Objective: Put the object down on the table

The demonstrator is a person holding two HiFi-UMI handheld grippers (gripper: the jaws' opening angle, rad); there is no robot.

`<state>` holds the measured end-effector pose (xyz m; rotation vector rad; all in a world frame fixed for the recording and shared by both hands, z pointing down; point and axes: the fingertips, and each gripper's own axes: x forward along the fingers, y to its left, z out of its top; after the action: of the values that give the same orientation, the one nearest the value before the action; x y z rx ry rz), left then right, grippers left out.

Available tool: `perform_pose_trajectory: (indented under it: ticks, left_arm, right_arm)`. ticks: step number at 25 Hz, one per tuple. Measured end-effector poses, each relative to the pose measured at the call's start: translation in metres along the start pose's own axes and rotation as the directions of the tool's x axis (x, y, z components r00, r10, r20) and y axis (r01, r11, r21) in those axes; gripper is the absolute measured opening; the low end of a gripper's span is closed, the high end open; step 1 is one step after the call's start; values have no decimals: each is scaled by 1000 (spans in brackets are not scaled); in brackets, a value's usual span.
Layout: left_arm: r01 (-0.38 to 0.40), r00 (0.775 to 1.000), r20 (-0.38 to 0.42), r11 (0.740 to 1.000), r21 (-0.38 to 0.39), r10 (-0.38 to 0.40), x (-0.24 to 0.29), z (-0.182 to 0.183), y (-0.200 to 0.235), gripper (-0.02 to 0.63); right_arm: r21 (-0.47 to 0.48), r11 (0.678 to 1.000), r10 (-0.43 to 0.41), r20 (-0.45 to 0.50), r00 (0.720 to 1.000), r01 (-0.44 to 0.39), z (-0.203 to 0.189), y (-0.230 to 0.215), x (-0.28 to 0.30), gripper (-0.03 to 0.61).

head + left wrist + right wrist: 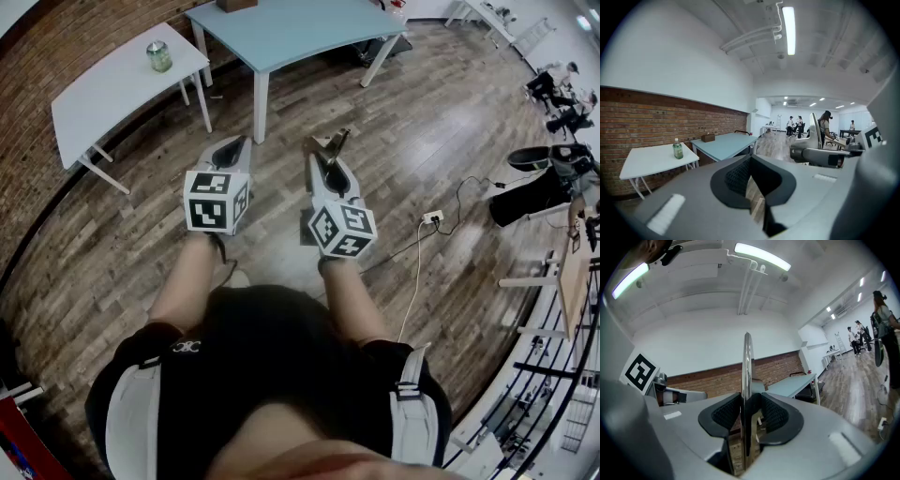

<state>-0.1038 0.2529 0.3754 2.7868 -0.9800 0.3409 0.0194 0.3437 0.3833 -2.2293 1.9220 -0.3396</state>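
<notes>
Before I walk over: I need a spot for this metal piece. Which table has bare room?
White table: bare except for the bottle near the end next to the blue table. Blue table: bare apart from the box at its wall side. Neither is crowded; the metal piece should fit on either.

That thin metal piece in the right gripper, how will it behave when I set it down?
Probably stiff: the thin metal piece stands straight above the right gripper. Its shiny surface may slip in the grip. Set down on edge, it would likely topple flat.
</notes>
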Motion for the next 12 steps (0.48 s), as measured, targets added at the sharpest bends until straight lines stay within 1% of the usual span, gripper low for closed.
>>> perform_pose_trajectory:
  ticks: [8,12]
  left_arm:
    - [-15,1000,1,1000,6,15,-7,-1,16,0]
    - [-23,1000,-7,1000,-12,23,-9,-6,28,-2]
  right_arm:
    - [4,1000,18,-8,1000,-18,-9,17,10,158]
    - [28,999,28,-13,1000,-28,-13,25,20,160]
